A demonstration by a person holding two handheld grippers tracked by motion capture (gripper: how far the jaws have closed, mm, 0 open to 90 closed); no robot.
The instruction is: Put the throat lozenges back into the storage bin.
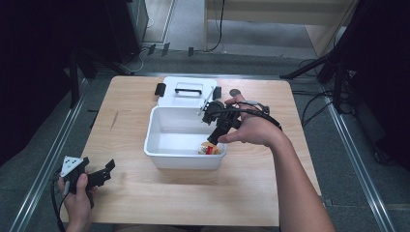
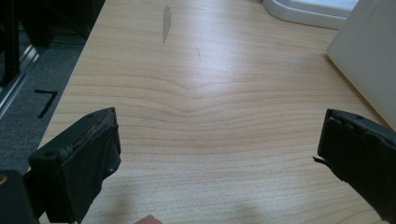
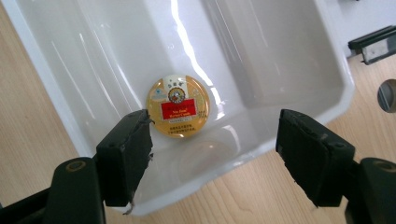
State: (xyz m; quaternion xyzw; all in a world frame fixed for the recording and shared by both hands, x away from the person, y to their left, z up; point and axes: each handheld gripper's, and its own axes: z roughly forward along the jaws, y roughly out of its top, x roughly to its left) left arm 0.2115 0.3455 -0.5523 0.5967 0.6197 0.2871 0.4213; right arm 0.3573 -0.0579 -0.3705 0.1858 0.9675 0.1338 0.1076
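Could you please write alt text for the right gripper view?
A round gold tin with a red label lies flat on the floor of a white plastic bin, and the right gripper hangs above it, black jaws apart, gripping nothing.

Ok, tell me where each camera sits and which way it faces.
High view: above the person's side, looking forward and down on the table; both forearms, left gripper and right gripper show.
Left gripper view: rides that gripper, looking across the tabletop between its open jaws.
Right gripper view: rides that gripper, looking down into the white bin at a round tin; its jaws are open.
Shared: high and right gripper views both show bin and tin.
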